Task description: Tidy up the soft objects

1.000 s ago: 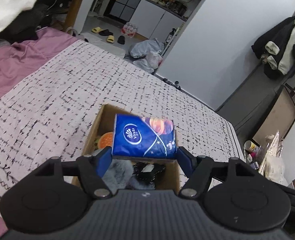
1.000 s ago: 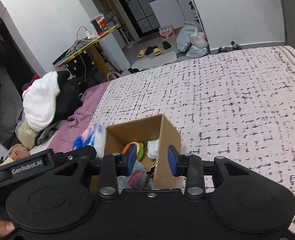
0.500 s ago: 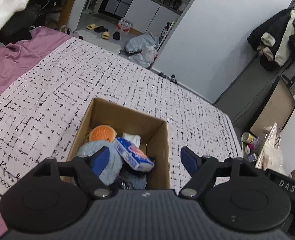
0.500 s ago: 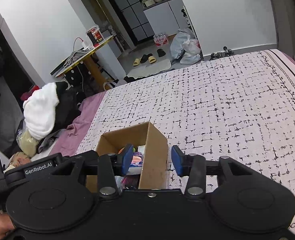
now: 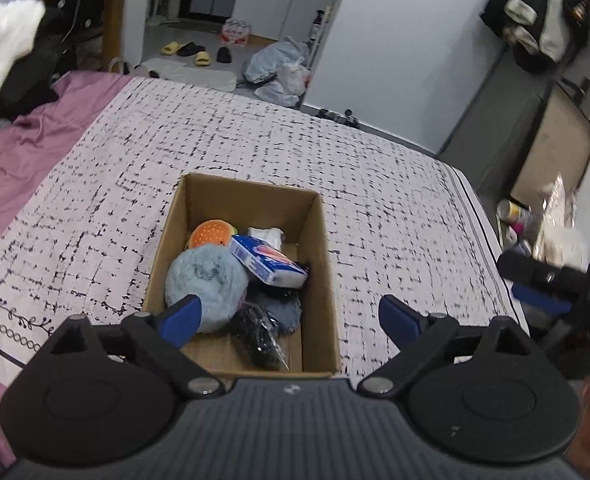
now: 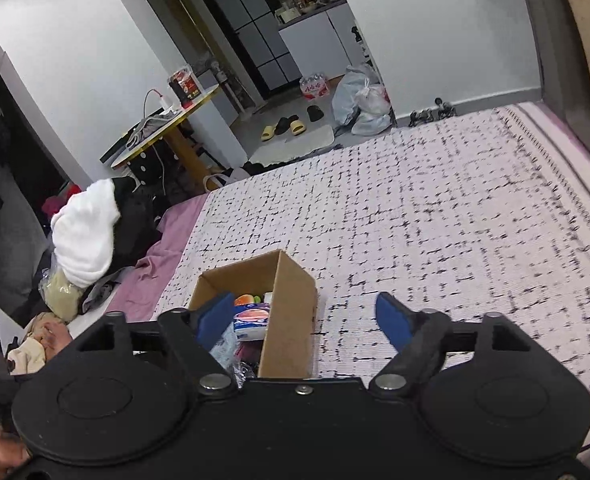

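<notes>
A cardboard box (image 5: 319, 240) stands on the patterned bedspread (image 5: 255, 140). In it lie a blue tissue pack (image 5: 267, 260), a fluffy blue plush (image 5: 205, 280), an orange burger toy (image 5: 211, 234), a white soft item (image 5: 267, 234) and a black bag (image 5: 259, 340). My left gripper (image 5: 291, 316) is open and empty above the box's near end. My right gripper (image 6: 305, 316) is open and empty beside the box (image 6: 291, 320); the tissue pack (image 6: 251, 320) shows inside. The right gripper also shows at the right edge of the left wrist view (image 5: 543, 284).
A pile of white and dark clothes (image 6: 91, 240) lies left of the bed on a purple sheet (image 5: 19, 160). A yellow-edged table (image 6: 167, 124), slippers (image 6: 283, 126) and plastic bags (image 6: 361, 100) are beyond the bed's far edge. Clutter (image 5: 543, 220) stands by the bed's right side.
My left gripper opened and let go of the blue tissue pack, which dropped into the box. Both grippers pulled back and up. My right gripper opened wider.
</notes>
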`<state>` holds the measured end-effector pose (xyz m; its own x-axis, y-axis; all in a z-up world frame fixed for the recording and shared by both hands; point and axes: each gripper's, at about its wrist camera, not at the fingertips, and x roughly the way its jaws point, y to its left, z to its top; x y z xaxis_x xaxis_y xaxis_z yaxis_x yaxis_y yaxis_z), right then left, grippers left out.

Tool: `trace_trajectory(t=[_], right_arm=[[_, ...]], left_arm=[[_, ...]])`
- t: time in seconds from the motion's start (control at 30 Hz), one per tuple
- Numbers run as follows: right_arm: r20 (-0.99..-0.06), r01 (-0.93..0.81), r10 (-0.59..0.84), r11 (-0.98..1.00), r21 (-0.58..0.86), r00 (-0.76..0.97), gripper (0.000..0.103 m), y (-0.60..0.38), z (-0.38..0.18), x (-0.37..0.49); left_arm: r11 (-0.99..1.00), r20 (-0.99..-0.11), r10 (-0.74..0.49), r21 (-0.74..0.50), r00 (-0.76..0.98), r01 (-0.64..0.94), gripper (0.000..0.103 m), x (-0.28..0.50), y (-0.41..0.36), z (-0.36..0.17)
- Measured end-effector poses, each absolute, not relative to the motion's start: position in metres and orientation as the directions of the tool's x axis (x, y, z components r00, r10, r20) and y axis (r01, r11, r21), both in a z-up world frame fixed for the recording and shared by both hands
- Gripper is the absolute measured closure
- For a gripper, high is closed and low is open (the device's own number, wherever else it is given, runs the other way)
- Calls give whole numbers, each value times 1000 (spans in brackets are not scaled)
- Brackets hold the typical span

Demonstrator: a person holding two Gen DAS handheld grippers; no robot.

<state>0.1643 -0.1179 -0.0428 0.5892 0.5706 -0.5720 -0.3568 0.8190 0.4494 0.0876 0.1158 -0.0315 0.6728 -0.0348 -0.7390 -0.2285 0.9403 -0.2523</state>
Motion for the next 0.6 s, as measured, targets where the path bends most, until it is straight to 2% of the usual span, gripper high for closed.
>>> trace_trajectory(t=[0.23,0.3,0.6], right_arm=[[-573,-351,518,854,383,635,5,-134,-25,144],[-567,-339,503,863,375,653,0,-139,-19,137],[-517,-297,479,868,397,710,0,-159,2,104]], left_arm=[[960,-705,-66,-238,706,-148,6,77,94,-14],[967,-698,-69,-224,713,-126,3,71,88,-8],[980,-648,-91,-194,756,-49,1,43,75,14]])
